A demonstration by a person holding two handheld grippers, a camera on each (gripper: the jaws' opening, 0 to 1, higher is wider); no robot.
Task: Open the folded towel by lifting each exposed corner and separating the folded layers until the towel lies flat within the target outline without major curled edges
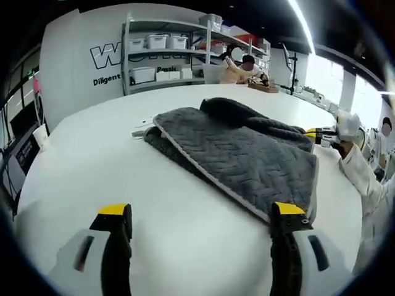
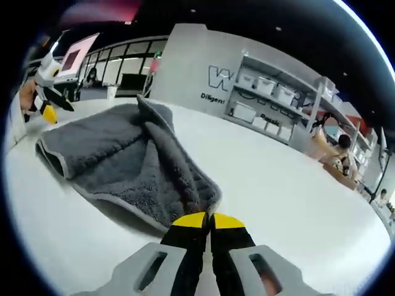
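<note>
Your left gripper hangs released above the near part of the white table, jaws wide apart, the right one just at the near corner of the grey towel. Your right gripper has its yellow tips pressed together at the towel's edge; whether they pinch any fabric you cannot tell, because the tips cover the contact spot.

The towel lies near the middle of the table, still folded, with a bunched ridge along its far side and the pale-trimmed top layer facing you.

Risks, as judgements: if the right tips have caught only the top layer's hem, a lift may drag the whole stack across the table instead of peeling it; if they have caught both layers, the fold will not separate. The left gripper holds nothing down, so the towel can slide. The thick ridge could roll over and leave a curled edge.

No target outline can be made out on the table. The underside layers and far corners stay hidden beneath the folds.
</note>
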